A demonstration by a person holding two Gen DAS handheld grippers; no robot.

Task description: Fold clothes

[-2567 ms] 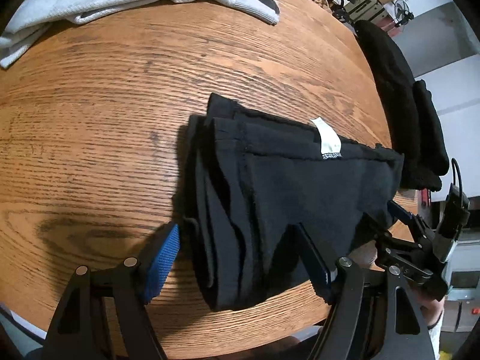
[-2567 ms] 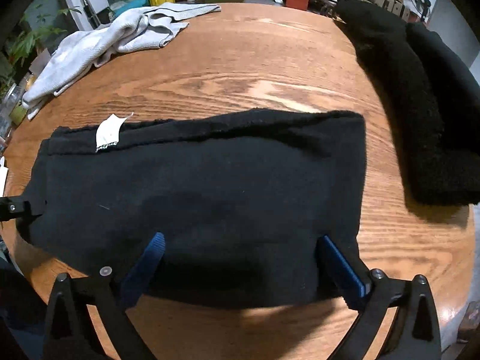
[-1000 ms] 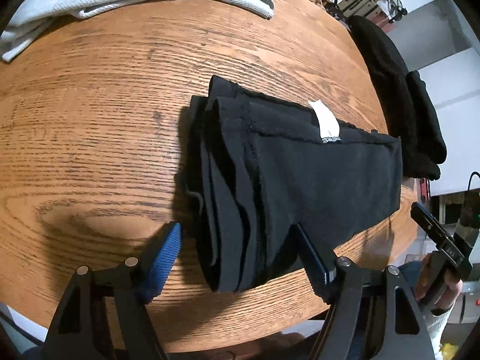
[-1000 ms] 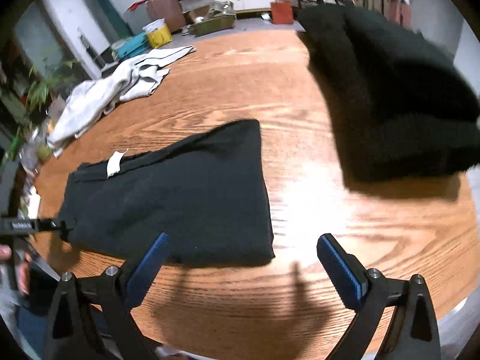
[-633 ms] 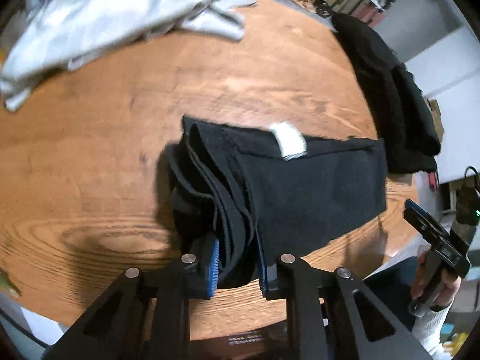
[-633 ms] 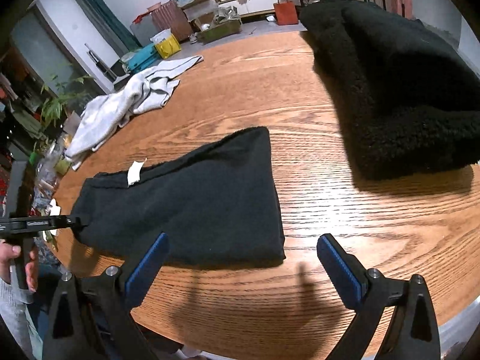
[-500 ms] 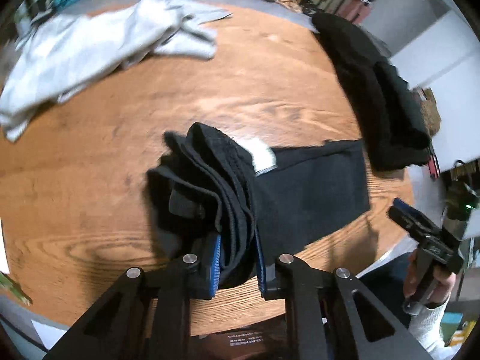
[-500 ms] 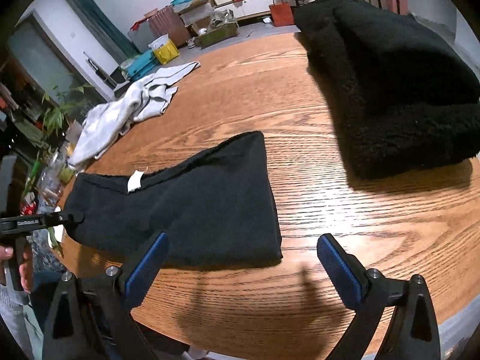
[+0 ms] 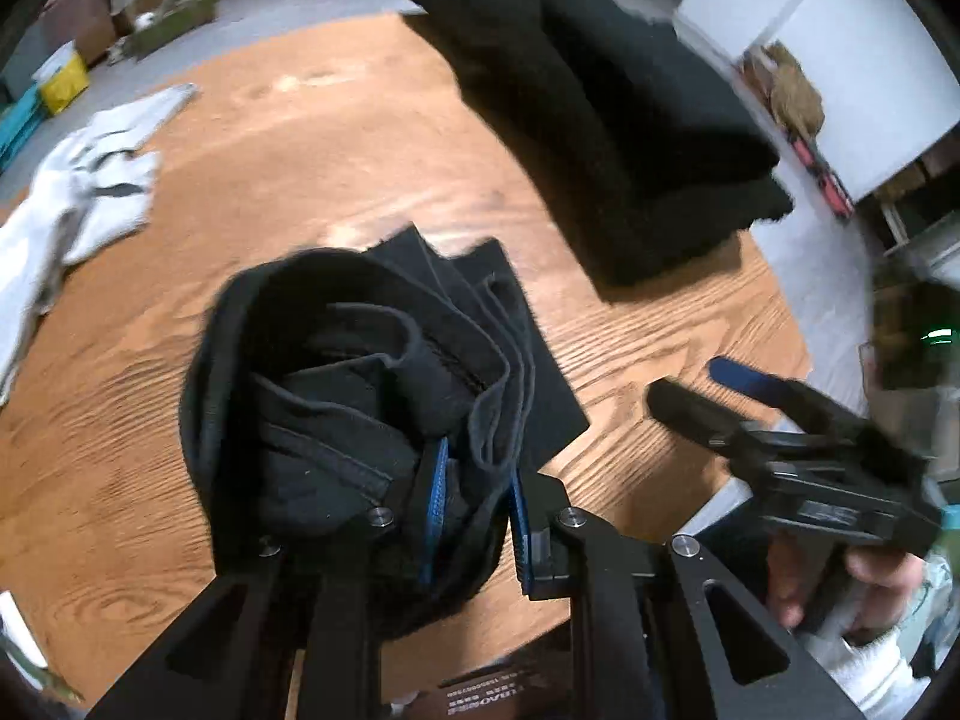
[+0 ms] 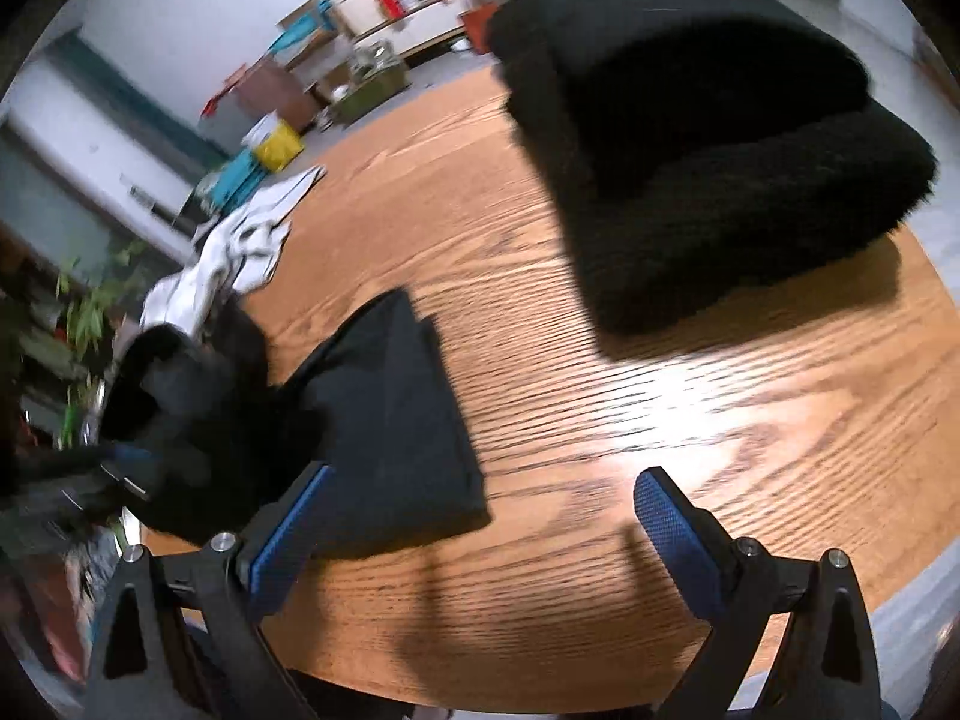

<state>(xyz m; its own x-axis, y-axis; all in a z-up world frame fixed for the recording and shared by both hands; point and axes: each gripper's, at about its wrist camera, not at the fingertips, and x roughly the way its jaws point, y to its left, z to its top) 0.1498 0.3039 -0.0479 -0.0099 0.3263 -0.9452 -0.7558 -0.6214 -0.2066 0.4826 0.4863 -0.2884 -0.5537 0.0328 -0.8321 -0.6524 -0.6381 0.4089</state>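
Since a second ago, left gripper [image 9: 474,516] has clamped the layered end of the black garment [image 9: 360,372] and lifted it, carrying it over toward the far end, which still lies flat on the counter [image 9: 336,138].

Progress (judged): a fold in half is under way. Garment was already narrowed to a long strip; lifted end not yet laid down or flattened. Black stack [image 9: 606,138] at the far right edge looks finished. Grey garment [image 9: 78,192] at the far left edge lies crumpled, still to do.

Right gripper [image 10: 480,516]: jaws wide, nothing between them, hovering over the near edge just beside the flat end.

Views:
- Left wrist: bunched layers and seams held between the blue pads [image 9: 436,504]; right gripper and hand [image 9: 852,576] off the near right edge.
- Right wrist: flat end's corner on the wood, lifted end as a blurred dark mass at left; grip itself not visible.
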